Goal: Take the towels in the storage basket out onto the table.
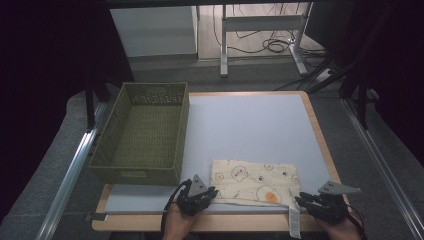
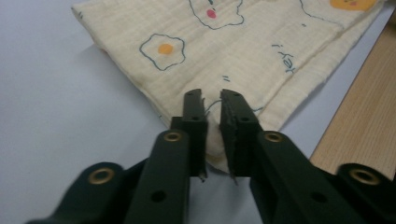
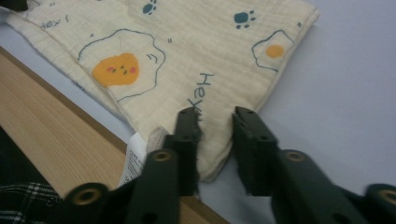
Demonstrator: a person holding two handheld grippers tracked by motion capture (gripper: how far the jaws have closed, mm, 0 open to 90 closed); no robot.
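A folded cream cloth printed with fried eggs and paw marks lies flat near the front edge of the table. My left gripper is at the cloth's near left corner. In the left gripper view its jaws stand almost together, with the corner of the cloth pinched between them. My right gripper is at the near right corner. In the right gripper view its jaws have a wider gap, filled by the bunched corner of the cloth. A white care label hangs over the table's edge beside it.
An olive woven basket stands at the left of the table, just beyond my left gripper. The table has a wooden border. Desk legs and cables lie on the floor far behind it.
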